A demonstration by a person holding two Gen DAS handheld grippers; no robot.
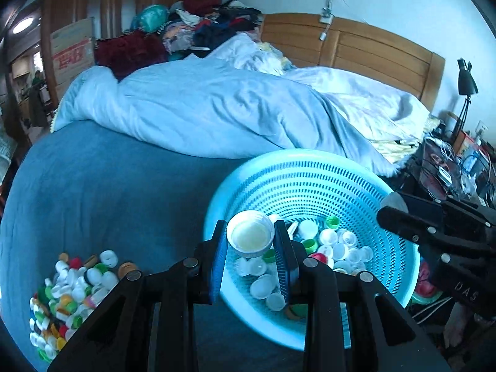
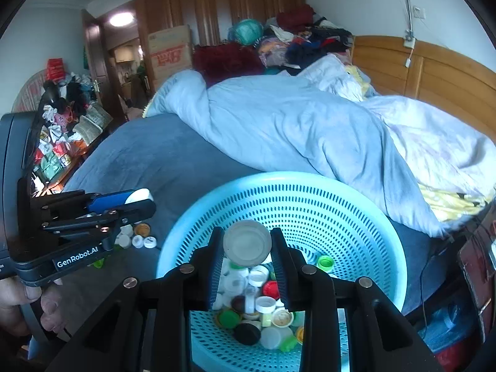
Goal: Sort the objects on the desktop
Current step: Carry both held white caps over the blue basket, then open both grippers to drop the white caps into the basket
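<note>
2 grippers, 1 cap in each, above the round light-blue perforated plastic basket (image 1: 310, 167).

From the left: the loose pile of mixed-colour plastic bottle caps (image 1: 68, 291) lies on my blue bedspread (image 1: 102, 192); my left gripper (image 1: 251, 241) clamps a white ribbed cap (image 1: 250, 233), hollow side showing; my right gripper (image 2: 247, 243) pinches a grey flat-topped cap (image 2: 247, 243).

A rumpled pale-blue quilt (image 1: 201, 108) was spread across the bed. Clothes (image 2: 297, 40) were heaped beside a wooden headboard (image 1: 356, 46).
</note>
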